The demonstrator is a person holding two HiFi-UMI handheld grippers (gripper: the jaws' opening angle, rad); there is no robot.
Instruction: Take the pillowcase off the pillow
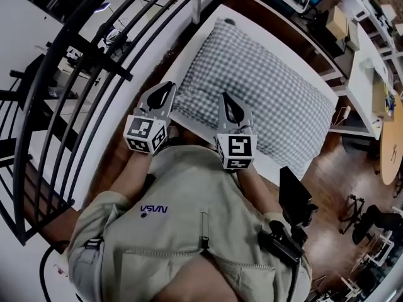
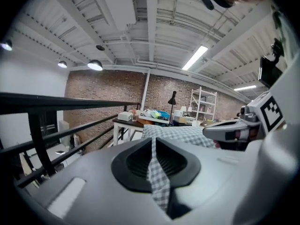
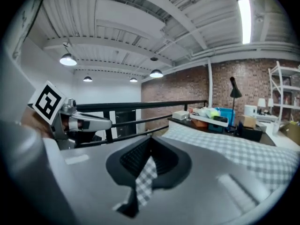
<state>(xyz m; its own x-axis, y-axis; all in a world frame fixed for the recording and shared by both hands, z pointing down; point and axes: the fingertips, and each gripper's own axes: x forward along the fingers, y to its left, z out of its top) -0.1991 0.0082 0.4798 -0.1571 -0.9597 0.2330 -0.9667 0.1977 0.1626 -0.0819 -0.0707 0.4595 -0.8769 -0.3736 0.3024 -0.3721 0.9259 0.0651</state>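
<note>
**Item 1, pillowcase (image 1: 264,83).** Grey-and-white check, plump and full. We found it lying flat on a white desk (image 1: 192,52) and covering most of the top. Its near edge ran just in front of the person's beige shirt (image 1: 189,225).

**Item 2, left claw (image 1: 167,89).** We recorded it at the left corner of that near edge, pointing away from the person and tipped slightly down. In the left gripper view its jaws were closed on a narrow fold of the check cloth. The fold ran from the tips back down the gap between them. The bulk of the pillowcase lay ahead and to the right.

**Item 3, right claw (image 1: 227,100).** It was set near the left claw, further along the same near edge and apart from it. In the right gripper view we noted its jaws clamped on a strip of the same cloth. The rest of the pillowcase spread ahead and off to the right.

**Item 4, cubes.** There were two, each with square markers. One sat on the back of the left claw (image 1: 146,134) and one on the right (image 1: 235,151), both close to the shirt.

**Item 5, surroundings.** A black railing (image 1: 82,68) ran along the desk's left side. We logged a brick wall (image 2: 103,90) and a white shelf (image 2: 204,106) beyond the far end.
</note>
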